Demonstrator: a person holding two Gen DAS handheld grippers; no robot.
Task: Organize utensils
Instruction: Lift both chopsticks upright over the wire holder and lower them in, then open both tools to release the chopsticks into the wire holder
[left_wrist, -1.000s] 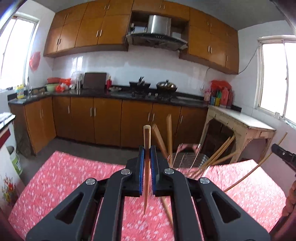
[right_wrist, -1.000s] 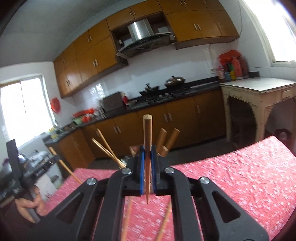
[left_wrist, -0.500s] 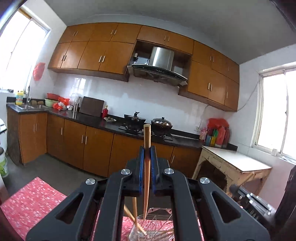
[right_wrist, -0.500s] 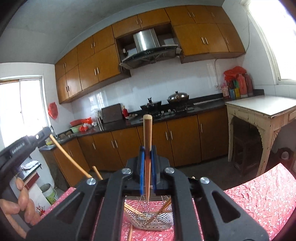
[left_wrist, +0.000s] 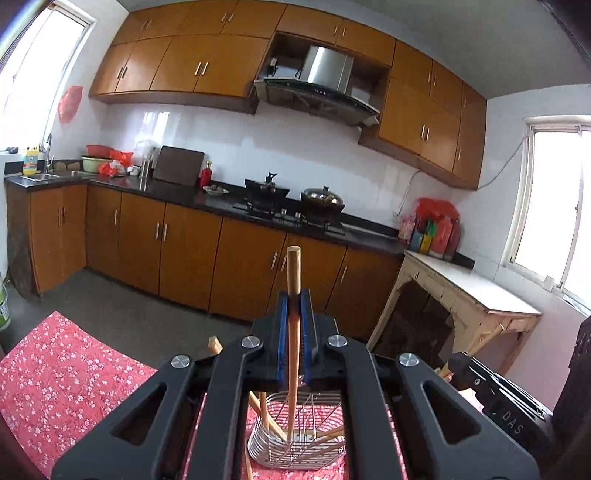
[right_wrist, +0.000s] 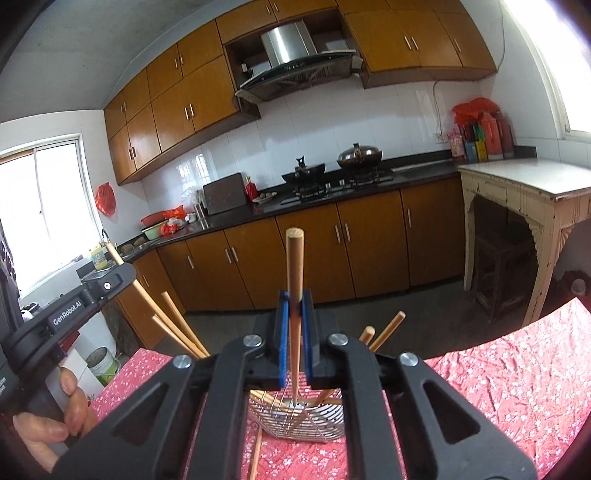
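**Both chopsticks now poised over the wire holder**

A second ago we were looking across the red flowered tablecloth (left_wrist: 55, 373) with the wire holder (left_wrist: 295, 443) well ahead of us; now both grippers have travelled in and the holder sits right below our fingertips in each wrist view. We read that as the carrying part done and the drop-in the step at hand.

Our left gripper (left_wrist: 294, 336) is clamped tight on a wooden chopstick (left_wrist: 293, 325), held near upright, its lower tip reaching down into the holder among the chopsticks already leaning there. Our right gripper (right_wrist: 294, 336) is likewise pressed together on its own chopstick (right_wrist: 294, 295), whose tip hangs just above the holder's wire rim (right_wrist: 295, 413); we cannot tell whether it touches.

One loose chopstick (right_wrist: 255, 456) lies on the cloth beside the holder, so the sorting is not yet finished.
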